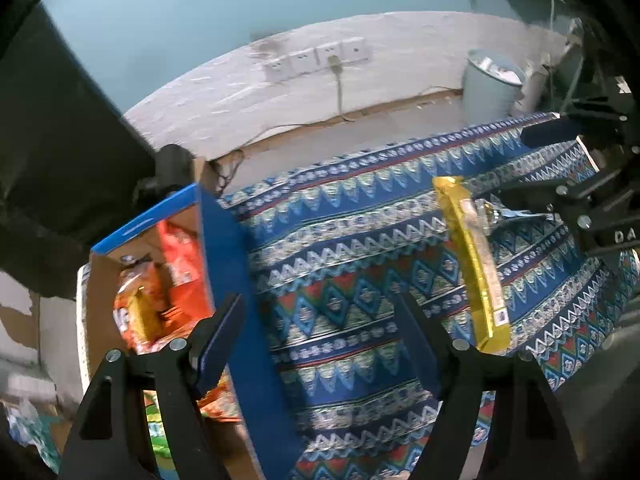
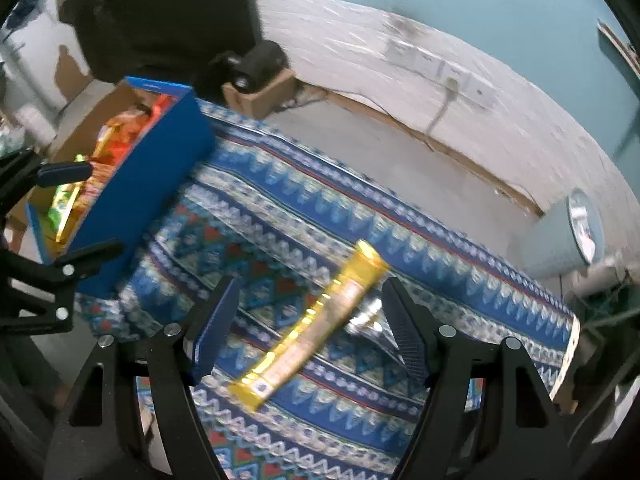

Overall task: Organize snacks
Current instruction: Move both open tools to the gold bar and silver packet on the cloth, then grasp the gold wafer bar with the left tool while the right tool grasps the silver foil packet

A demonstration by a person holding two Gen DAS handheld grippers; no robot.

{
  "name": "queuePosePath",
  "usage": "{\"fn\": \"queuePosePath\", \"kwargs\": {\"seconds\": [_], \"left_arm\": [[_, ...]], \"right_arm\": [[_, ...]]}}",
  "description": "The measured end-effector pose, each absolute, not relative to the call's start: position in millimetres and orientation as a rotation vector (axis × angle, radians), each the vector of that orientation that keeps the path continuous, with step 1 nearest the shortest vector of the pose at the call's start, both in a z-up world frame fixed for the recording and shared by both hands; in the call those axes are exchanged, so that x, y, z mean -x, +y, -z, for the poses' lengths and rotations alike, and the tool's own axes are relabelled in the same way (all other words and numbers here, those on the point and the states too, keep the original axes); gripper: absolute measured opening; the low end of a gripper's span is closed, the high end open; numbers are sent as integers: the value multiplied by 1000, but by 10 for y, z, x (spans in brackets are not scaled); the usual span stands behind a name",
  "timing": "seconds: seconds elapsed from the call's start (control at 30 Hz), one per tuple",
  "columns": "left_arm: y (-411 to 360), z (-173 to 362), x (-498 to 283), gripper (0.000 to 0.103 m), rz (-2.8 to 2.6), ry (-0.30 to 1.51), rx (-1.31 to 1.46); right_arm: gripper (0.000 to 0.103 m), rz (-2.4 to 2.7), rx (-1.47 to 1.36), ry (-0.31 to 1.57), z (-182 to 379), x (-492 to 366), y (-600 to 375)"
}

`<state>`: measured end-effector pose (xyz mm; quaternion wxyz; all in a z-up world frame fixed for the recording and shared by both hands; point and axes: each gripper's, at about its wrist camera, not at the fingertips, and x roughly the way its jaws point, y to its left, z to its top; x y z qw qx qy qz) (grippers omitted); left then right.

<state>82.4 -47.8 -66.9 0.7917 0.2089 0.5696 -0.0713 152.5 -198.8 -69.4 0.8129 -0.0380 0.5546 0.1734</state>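
Standing over a low table draped in a blue patterned cloth (image 1: 360, 248), a person points two hand-held grippers steeply down at it. The left gripper (image 1: 320, 344) has its jaws spread wide with nothing between them but the cloth and the blue wall of a cardboard box (image 1: 224, 248). One blue finger (image 1: 218, 344) sits over the box's rim, the other over the fabric.

That box stands at the left end of the table, open at the top and already stuffed with snack bags (image 1: 180, 264), mostly orange, with some yellow and green wrappers among them. From the right wrist view the same box (image 2: 144, 184) shows up at the upper left, with the bags (image 2: 116, 144) crammed inside.

A long yellow snack bar (image 2: 316, 324) lies flat on the cloth (image 2: 400, 216), well apart from the box, running diagonally. The right gripper (image 2: 310, 332) hangs above it with its jaws parted wide, one finger (image 2: 214, 328) on either side of the bar, neither pad touching it. A crumpled silvery wrapper (image 2: 368, 320) lies just beside the bar, next to the far finger. In the left wrist view the bar (image 1: 472, 260) lies off to the right, with the right gripper's dark frame (image 1: 592, 200) close by.

Behind the table, a pale bin (image 1: 490, 84) stands on the floor near a wall with a row of sockets (image 1: 316, 58).
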Motion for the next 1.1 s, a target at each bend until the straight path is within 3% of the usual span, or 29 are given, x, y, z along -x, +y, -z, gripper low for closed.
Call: {"fn": "queuePosePath", "kwargs": {"seconds": [0.57,1.1], "left_arm": [[-1209,1273,-981,78,271,1330,-457],[-1516,1771,-1112,78,302,1460,-433]], "right_arm": [[74,-271,-3,1325,1439,-1439,-2910],[74,-407,132,1337,1980,-1401,-2840]]}}
